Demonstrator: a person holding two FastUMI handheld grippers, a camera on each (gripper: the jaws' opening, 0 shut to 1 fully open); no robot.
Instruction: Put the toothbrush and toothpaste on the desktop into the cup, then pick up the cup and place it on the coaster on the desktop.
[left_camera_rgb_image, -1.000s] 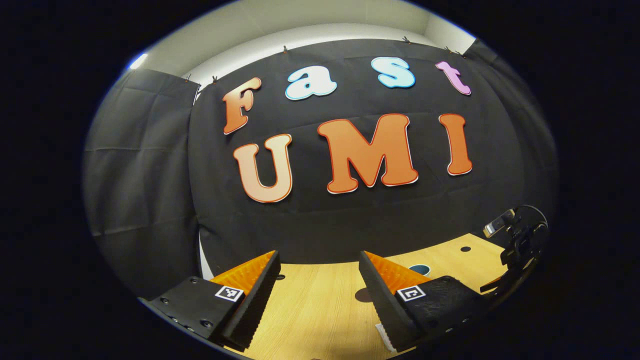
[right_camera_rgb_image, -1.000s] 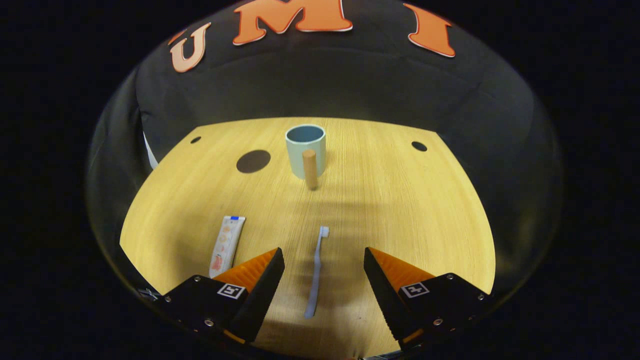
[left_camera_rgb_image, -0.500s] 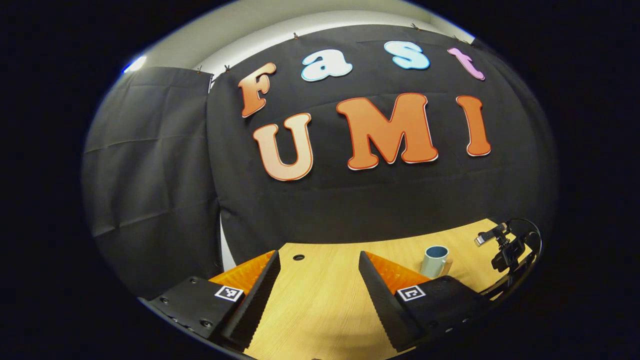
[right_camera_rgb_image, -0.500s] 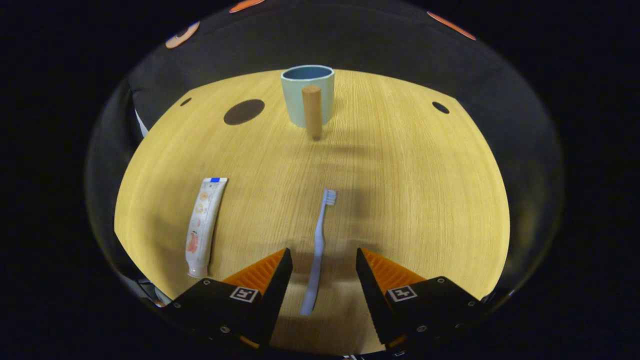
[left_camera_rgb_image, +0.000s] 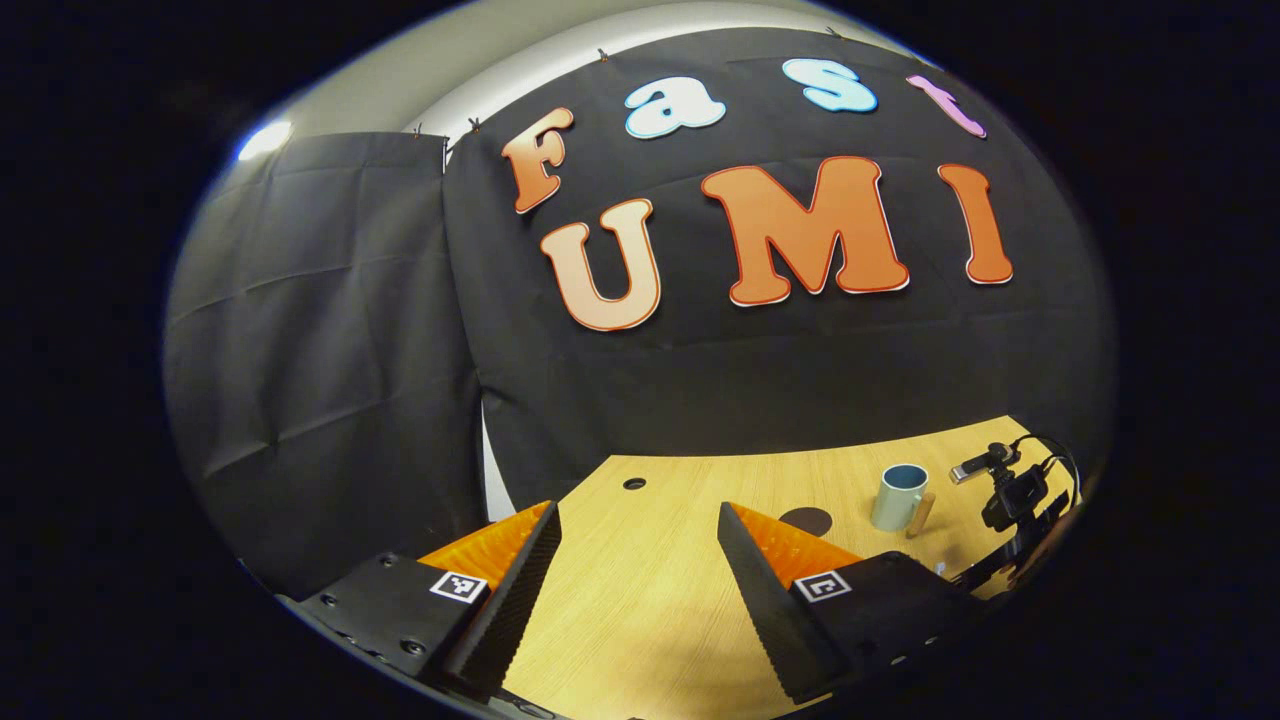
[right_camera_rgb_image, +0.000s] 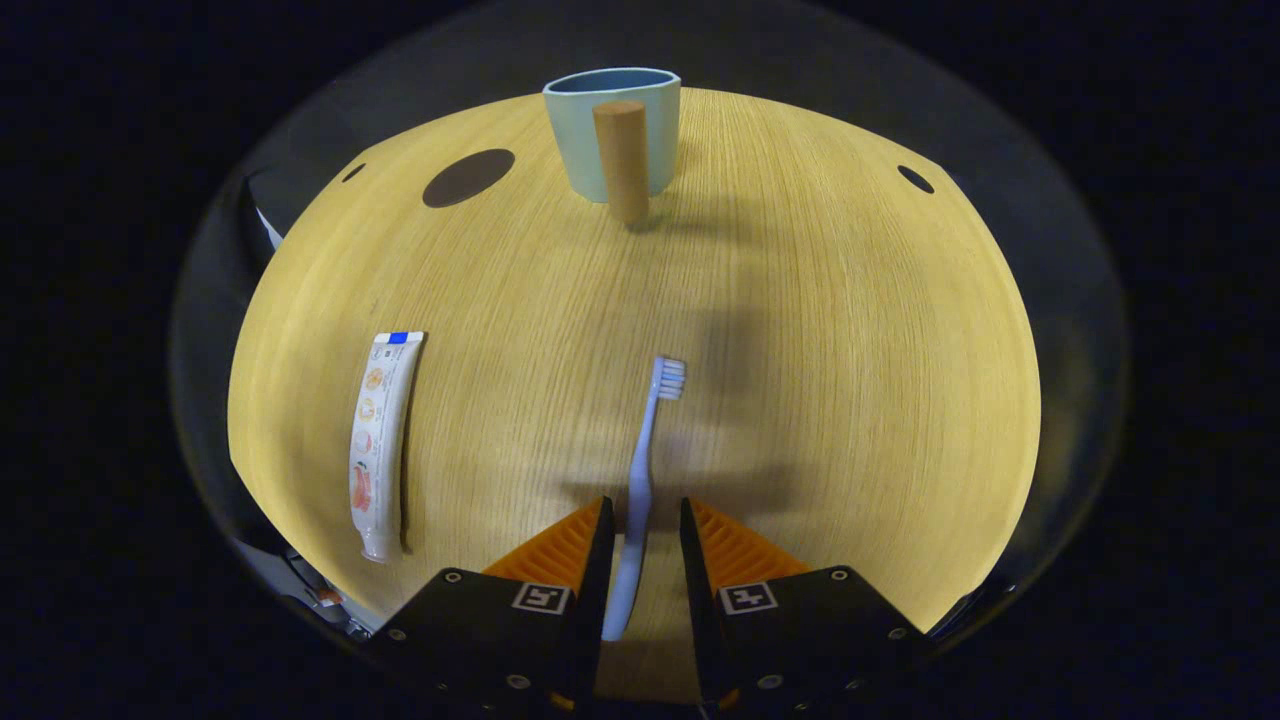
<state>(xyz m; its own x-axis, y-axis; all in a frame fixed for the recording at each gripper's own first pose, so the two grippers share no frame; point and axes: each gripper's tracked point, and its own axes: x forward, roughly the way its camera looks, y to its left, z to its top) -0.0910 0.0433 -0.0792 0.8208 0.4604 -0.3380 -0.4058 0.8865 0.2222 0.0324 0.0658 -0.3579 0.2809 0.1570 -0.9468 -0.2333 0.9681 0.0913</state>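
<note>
A pale blue toothbrush (right_camera_rgb_image: 646, 440) lies on the wooden desktop (right_camera_rgb_image: 850, 350), bristle head pointing away. My right gripper (right_camera_rgb_image: 642, 505) straddles its handle with the fingers narrowed close on both sides, a small gap still showing, so it is open. A white toothpaste tube (right_camera_rgb_image: 378, 440) lies to the left. The light blue cup (right_camera_rgb_image: 612, 135) with a wooden handle stands at the far side, the dark round coaster (right_camera_rgb_image: 468, 177) to its left. My left gripper (left_camera_rgb_image: 637, 510) hangs open and empty over the desk's left part, with the cup (left_camera_rgb_image: 898, 497) and coaster (left_camera_rgb_image: 806, 520) off to its right.
Small round holes mark the desktop (right_camera_rgb_image: 915, 179) (left_camera_rgb_image: 634, 483). In the left gripper view the other gripper's rig (left_camera_rgb_image: 1010, 500) shows at the far right. Black cloth walls close in behind and left of the desk.
My right gripper has dropped toward the toothbrush and its fingers have narrowed around the handle. The left gripper has swung left, so the cup and coaster slid into its view.
</note>
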